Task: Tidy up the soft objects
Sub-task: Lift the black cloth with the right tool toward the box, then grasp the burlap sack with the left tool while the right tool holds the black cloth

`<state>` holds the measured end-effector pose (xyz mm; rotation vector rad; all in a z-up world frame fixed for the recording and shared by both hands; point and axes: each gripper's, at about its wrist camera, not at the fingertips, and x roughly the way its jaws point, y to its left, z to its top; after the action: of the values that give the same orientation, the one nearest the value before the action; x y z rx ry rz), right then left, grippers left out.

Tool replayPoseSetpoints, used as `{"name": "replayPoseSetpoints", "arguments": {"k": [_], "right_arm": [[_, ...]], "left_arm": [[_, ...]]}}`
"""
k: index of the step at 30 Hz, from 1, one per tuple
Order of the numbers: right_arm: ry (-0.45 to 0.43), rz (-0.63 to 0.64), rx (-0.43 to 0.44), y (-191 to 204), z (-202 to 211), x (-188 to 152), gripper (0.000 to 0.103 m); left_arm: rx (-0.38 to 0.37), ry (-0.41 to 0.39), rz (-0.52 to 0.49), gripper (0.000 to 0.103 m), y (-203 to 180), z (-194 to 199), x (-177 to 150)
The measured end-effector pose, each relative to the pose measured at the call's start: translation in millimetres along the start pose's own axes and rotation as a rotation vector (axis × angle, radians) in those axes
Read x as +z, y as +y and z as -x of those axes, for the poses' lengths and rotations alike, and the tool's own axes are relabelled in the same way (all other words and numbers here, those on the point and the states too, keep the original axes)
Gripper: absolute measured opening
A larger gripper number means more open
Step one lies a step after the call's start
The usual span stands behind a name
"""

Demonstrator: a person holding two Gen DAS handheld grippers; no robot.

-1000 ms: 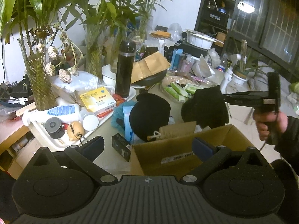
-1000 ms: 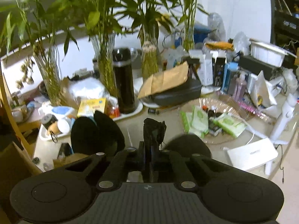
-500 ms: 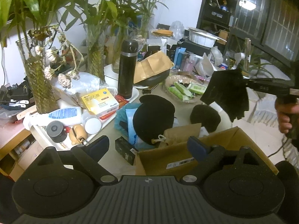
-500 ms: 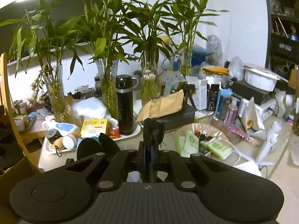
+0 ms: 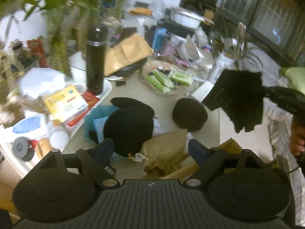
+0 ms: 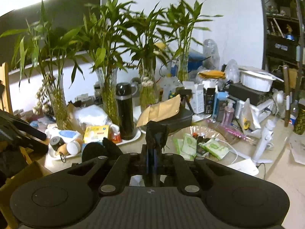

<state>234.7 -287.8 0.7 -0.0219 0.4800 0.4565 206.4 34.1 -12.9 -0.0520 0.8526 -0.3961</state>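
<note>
Hats (image 5: 129, 127), two; cloth (image 5: 242, 95), one

This looks like a home, a lived-in room with a very messy table (image 6: 133, 147). Straight ahead of the right claw stand bamboo plants (image 6: 106, 61) in glass vases and a black flask (image 6: 124, 110). To its right are soap bottles (image 6: 227, 112) and wipes (image 6: 187, 144).

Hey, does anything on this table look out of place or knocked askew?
Yes: a brown envelope lies tilted across a black case, overhanging it. A paper bag slumps over the cardboard box's edge. The black cloth simply hangs from the right tongs.
</note>
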Motion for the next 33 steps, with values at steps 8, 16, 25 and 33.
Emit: {"name": "replayPoseSetpoints", "arguments": {"k": [8,16,25,33], "right_arm": [[-0.027,-0.030,-0.009,-9.6,30.3,-2.5,0.008],[-0.037,-0.039,-0.014,-10.4,51.4,-12.0,0.008],[-0.053,-0.041,-0.010,-7.0,65.4,-14.8,0.008],[-0.048,-0.042,-0.013,-3.1,69.3,-17.7,0.008]], "left_arm": [[-0.018,0.176,0.003,0.079,-5.9,-57.1,22.1],[-0.044,0.378,0.118,0.066,5.0,-116.0,21.3],[0.018,0.529,0.189,0.014,14.4,-135.7,13.5],[0.001,0.419,0.205,0.011,16.9,-104.4,19.3]]}}
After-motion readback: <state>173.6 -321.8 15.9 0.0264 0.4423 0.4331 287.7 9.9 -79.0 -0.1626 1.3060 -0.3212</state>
